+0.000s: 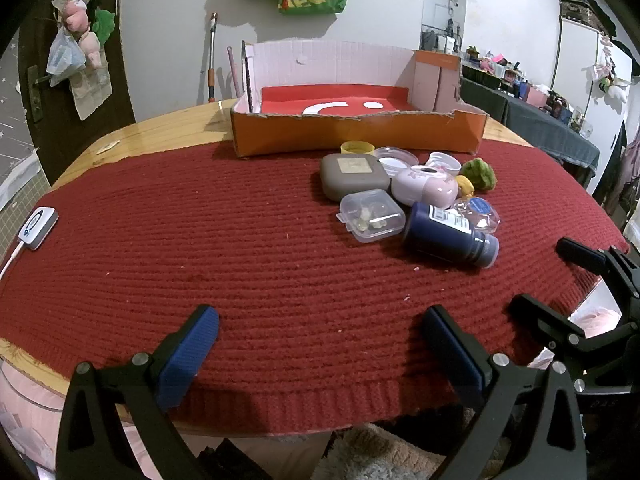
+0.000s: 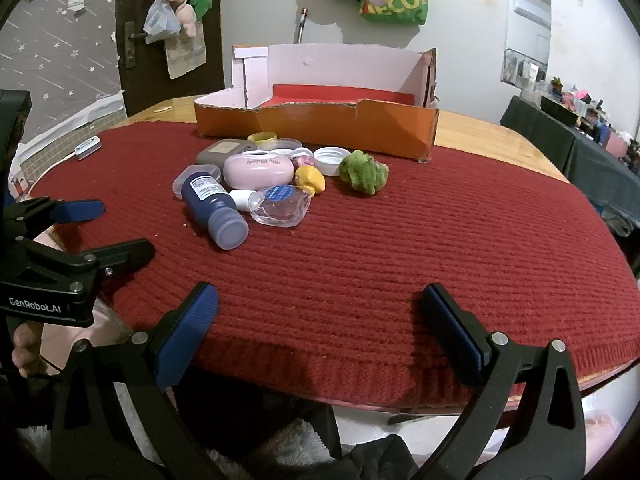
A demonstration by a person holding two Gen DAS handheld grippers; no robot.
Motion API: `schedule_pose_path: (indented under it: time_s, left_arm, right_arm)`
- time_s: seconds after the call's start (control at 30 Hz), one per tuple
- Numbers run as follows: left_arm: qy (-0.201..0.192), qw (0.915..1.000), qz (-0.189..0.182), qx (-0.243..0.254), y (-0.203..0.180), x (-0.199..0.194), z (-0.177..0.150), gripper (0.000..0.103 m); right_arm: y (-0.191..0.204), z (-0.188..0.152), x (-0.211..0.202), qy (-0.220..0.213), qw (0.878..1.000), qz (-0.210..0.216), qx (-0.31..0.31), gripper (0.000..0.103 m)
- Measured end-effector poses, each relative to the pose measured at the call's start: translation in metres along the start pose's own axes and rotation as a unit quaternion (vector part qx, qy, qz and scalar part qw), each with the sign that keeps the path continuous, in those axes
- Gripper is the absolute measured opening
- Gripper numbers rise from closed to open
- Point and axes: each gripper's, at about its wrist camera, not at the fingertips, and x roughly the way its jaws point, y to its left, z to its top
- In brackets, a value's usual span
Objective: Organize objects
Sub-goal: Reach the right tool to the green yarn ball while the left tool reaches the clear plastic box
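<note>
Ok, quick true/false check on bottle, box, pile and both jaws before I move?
1. The blue bottle stands upright. False: it lies on its side.
2. The box sits behind the pile. True.
3. The left gripper holds the grey case. False: its jaws are open and empty.
4. The right gripper has open jaws. True.
5. The green toy is inside the box. False: it lies on the red mat.
</note>
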Motion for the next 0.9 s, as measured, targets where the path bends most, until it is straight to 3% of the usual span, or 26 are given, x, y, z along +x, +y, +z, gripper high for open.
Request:
schedule_pose_path:
  time_s: [0.57,0.9]
  left_arm:
    - [-0.001,0.9999,-0.010,0.005,-0.0020,0.0006,0.0004,0.101]
    - [-0.003,0.9998,-0.009,0.016,-0.0056,0.0012,0.0045,0.093]
  right_arm:
    - [0.0016,0.0040,0.0008,0.014,1.000,-0.001,0.001,0.103]
    - [0.0039,0.0074,0.0002,0.011,1.000,0.004,-0.008,0.102]
